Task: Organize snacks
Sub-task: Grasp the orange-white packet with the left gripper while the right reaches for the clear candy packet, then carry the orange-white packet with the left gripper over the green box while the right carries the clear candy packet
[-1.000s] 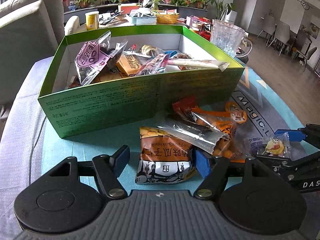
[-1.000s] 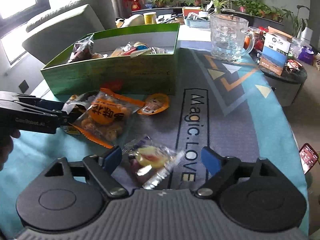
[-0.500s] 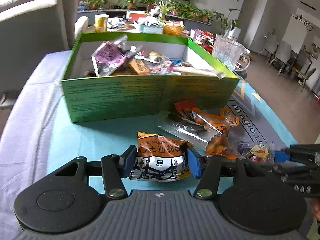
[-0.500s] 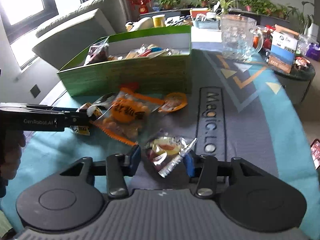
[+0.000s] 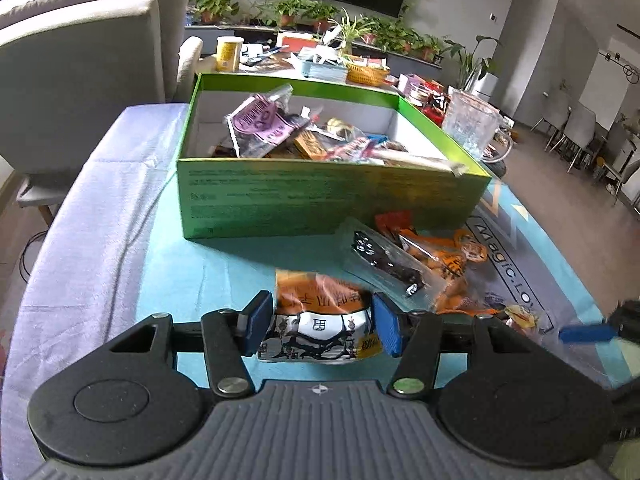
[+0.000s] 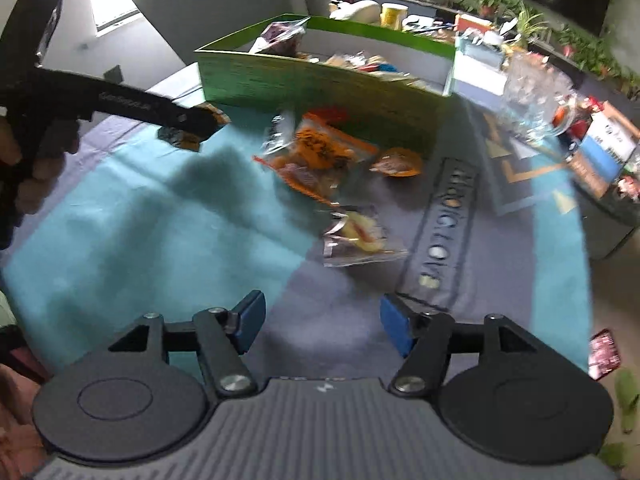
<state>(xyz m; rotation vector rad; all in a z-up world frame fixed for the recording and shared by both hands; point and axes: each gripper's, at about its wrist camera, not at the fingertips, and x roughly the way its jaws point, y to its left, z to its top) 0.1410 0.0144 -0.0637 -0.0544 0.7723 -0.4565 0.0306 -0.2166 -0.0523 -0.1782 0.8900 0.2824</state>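
My left gripper [image 5: 318, 328] is shut on an orange and white snack packet [image 5: 318, 324] and holds it above the teal cloth, in front of the green box [image 5: 320, 196] that holds several snacks. In the right wrist view the left gripper [image 6: 200, 122] hangs in the air with the packet. My right gripper [image 6: 322, 326] is open and empty, raised above the cloth. A clear packet with a yellow sweet [image 6: 358, 236] lies ahead of it. An orange packet [image 6: 316, 160], a clear packet [image 5: 384, 264] and a small round orange snack [image 6: 398, 162] lie by the box.
A glass mug [image 5: 472, 128] stands right of the box. A grey sofa [image 5: 80, 60] is at the far left. Behind the box is a cluttered table with a yellow can [image 5: 229, 54]. A side table with boxes [image 6: 604, 152] sits at the right edge.
My left gripper has lifted the orange and white packet off the cloth. My right gripper has opened, pulled back and risen; the yellow sweet packet lies on the cloth.
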